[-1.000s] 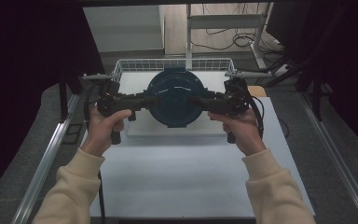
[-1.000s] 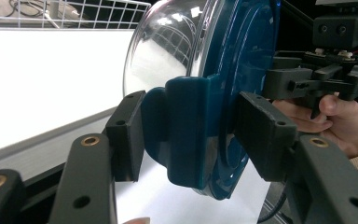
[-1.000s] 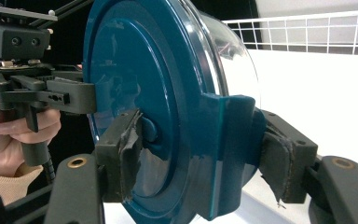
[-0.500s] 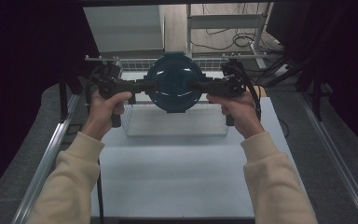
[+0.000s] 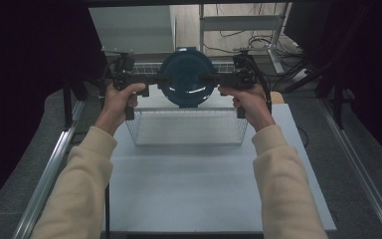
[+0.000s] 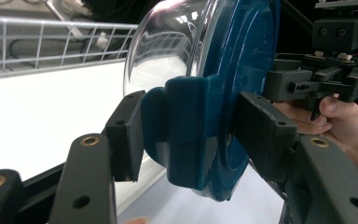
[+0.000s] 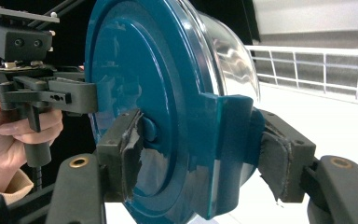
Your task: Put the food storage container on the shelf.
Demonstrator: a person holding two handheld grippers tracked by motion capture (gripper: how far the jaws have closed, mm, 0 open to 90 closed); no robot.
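In the high view, a round glass container with a teal lid (image 5: 186, 77) hangs in the air between the two grippers, above the far edge of a white wire basket (image 5: 189, 127) that sits on the pale table (image 5: 194, 189). The container is tipped on its side, so the flat teal lid faces the camera and the person, and the line through lid and bowl runs away from the person towards the far side. The left gripper (image 5: 154, 79) comes in level from the left and the right gripper (image 5: 211, 79) level from the right, each held by a hand in a cream sleeve, and they meet the lid's rim at opposite sides.

In the left gripper view, the lid stands on edge, its disc upright, with the clear domed glass bowl (image 6: 168, 42) bulging to the left. A teal locking tab (image 6: 186, 130) folds over the rim, and the two black jaws pinch it, one pad on the glass side and one on the lid's face. The other gripper (image 6: 303, 86) grips the far rim, with a hand behind it. The basket's rail runs behind.

In the right gripper view, the lid's ridged, glossy outer face (image 7: 135, 93) fills the left and the glass bulges to the right. The jaws are pressed onto a second teal tab (image 7: 228, 154), their worn pads touching it on both sides.
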